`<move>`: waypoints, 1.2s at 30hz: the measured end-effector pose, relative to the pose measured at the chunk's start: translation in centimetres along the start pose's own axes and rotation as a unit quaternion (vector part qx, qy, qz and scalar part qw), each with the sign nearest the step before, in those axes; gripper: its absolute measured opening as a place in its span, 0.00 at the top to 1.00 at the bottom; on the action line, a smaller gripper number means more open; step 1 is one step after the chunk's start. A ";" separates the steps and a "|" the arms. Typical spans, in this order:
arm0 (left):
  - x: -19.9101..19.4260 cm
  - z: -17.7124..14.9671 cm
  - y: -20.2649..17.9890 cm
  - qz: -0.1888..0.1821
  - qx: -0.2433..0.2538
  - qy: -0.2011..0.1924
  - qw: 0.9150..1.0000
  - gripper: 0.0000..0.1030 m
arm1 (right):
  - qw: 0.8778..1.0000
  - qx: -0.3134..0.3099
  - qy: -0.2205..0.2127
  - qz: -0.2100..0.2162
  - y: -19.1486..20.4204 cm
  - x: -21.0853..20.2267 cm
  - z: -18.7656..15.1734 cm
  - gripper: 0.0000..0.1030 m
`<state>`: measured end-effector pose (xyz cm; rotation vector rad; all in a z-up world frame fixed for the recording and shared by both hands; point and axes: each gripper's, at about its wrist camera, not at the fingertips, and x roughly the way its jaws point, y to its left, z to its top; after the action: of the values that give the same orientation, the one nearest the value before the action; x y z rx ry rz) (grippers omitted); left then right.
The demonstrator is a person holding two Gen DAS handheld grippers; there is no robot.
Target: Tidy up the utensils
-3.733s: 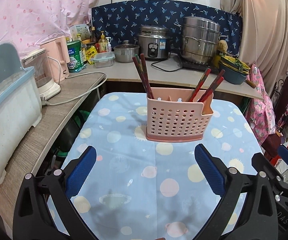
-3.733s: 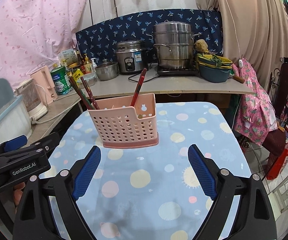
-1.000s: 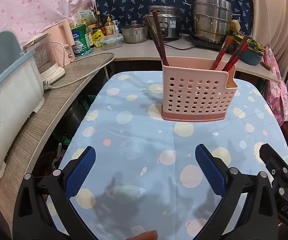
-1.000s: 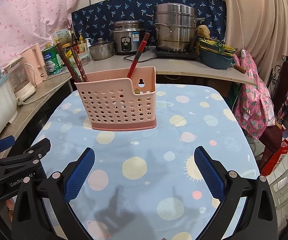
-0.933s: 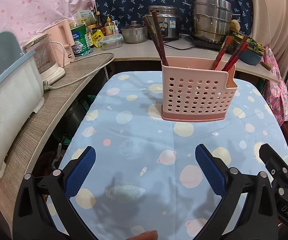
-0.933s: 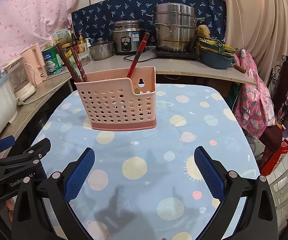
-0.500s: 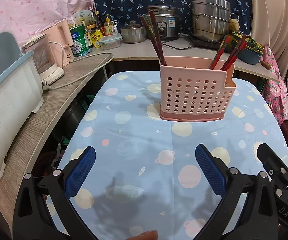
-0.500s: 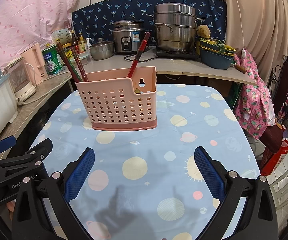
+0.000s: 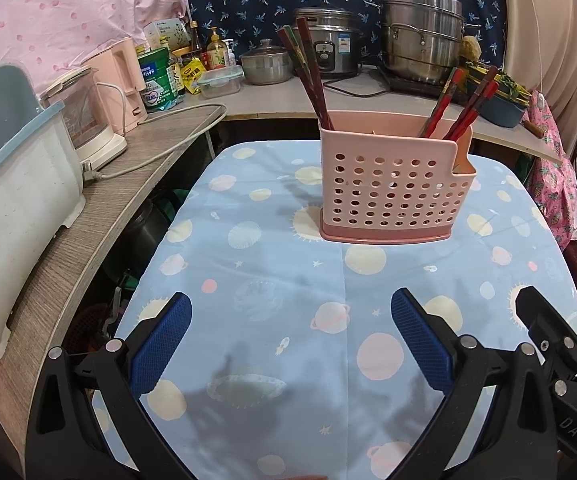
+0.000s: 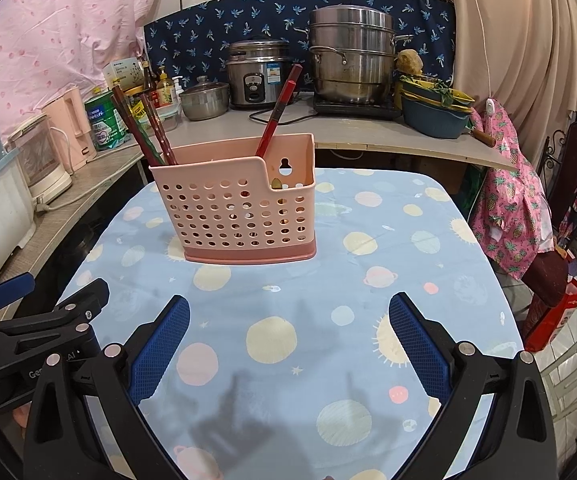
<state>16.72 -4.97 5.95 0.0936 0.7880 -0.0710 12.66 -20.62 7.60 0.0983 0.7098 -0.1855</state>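
On the cloth-covered worktop [image 9: 272,280] the pink utensil basket [image 9: 392,188] stood upright, well ahead of both tongs. Left tongs [image 9: 288,344] and right tongs [image 10: 288,340] were spread wide, grasping nothing. Dark chopsticks [image 9: 308,68] leaned at the basket's left end, red chopsticks [image 9: 464,104] at the right; how the compartments divide was unclear. Risks judged: the light basket could tip or slide if a tilted stick were pulled sideways, and thin sticks might slip or scissor between the pads.
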 end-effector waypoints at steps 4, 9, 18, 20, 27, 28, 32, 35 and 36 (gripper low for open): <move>0.3 0.4 -0.2 -0.001 0.004 -0.002 1.000 0.07 | 1.000 -0.001 0.001 -0.001 0.0 0.1 0.0 0.07; 0.8 1.2 -0.3 0.001 0.003 -0.003 1.000 0.07 | 1.000 -0.004 0.001 -0.002 0.0 1.0 0.6 0.07; 1.5 2.7 -0.2 0.005 -0.005 -0.007 1.000 0.07 | 1.000 -0.003 -0.002 -0.001 -0.3 2.1 1.9 0.07; 1.7 2.7 -0.2 0.007 -0.005 -0.007 1.000 0.07 | 1.000 -0.002 -0.002 0.000 -0.3 2.3 2.0 0.07; 2.3 2.9 -0.1 0.009 -0.002 -0.005 1.000 0.07 | 1.000 0.000 -0.005 0.001 -0.3 2.8 2.8 0.07; 2.4 2.9 -0.1 0.009 -0.002 -0.004 1.000 0.07 | 1.000 0.000 -0.005 0.001 -0.3 2.9 2.9 0.07; 2.7 3.1 -0.1 0.008 -0.002 -0.004 1.000 0.07 | 1.000 0.000 -0.005 0.001 -0.3 3.0 2.9 0.07; 2.9 3.3 -0.1 0.005 -0.001 -0.002 1.000 0.07 | 1.000 -0.001 -0.006 0.000 -0.3 3.1 3.1 0.07; 3.1 3.4 0.0 0.004 -0.003 -0.001 1.000 0.07 | 1.000 0.000 -0.007 0.001 -0.3 3.1 3.1 0.07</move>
<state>21.24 -5.41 6.15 0.0901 0.7863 -0.0609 16.94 -21.79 7.88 0.0967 0.6968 -0.1841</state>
